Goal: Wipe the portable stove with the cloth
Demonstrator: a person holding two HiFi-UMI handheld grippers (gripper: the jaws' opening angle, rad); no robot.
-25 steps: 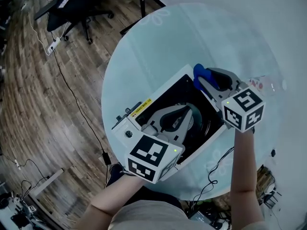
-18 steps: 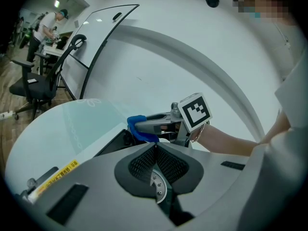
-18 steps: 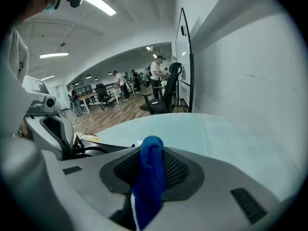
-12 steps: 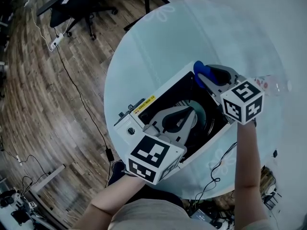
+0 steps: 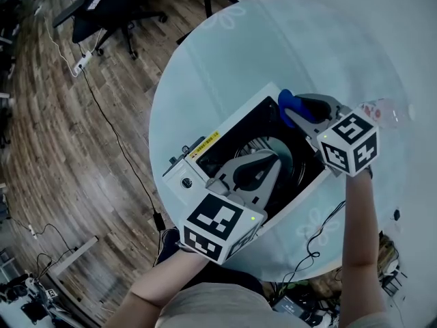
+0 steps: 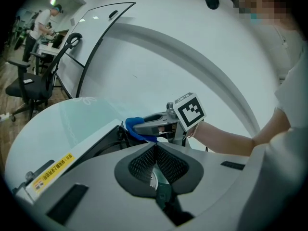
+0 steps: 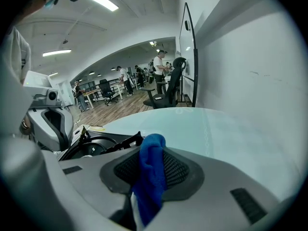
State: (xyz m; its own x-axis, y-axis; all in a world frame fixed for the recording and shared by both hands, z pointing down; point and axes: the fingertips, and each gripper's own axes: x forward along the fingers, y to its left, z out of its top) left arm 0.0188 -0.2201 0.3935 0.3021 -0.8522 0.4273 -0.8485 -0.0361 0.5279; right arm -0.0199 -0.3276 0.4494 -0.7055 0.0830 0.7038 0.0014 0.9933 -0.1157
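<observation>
A white portable stove (image 5: pixel 198 157) with a black top and round burner (image 5: pixel 273 149) lies across the round glass table (image 5: pixel 225 67). My right gripper (image 5: pixel 285 109) is shut on a blue cloth (image 5: pixel 288 102) at the stove's far right corner. In the right gripper view the blue cloth (image 7: pixel 150 177) sticks up between the jaws, with the stove's burner (image 7: pixel 94 148) at lower left. My left gripper (image 5: pixel 274 161) hovers over the stove's near half, jaws shut with nothing between them. In the left gripper view the shut left gripper (image 6: pixel 155 150) faces the blue cloth (image 6: pixel 134 128) and the right gripper (image 6: pixel 129 128).
A yellow label (image 5: pixel 203 146) runs along the stove's left edge, with a knob (image 5: pixel 184 182) on its front panel. A clear bottle (image 5: pixel 386 111) lies on the table at right. An office chair (image 5: pixel 113 9) and cables (image 5: pixel 102 135) are on the wooden floor at left.
The right gripper with the blue cloth has shifted slightly up and right along the stove's far corner. The left gripper stays over the stove.
</observation>
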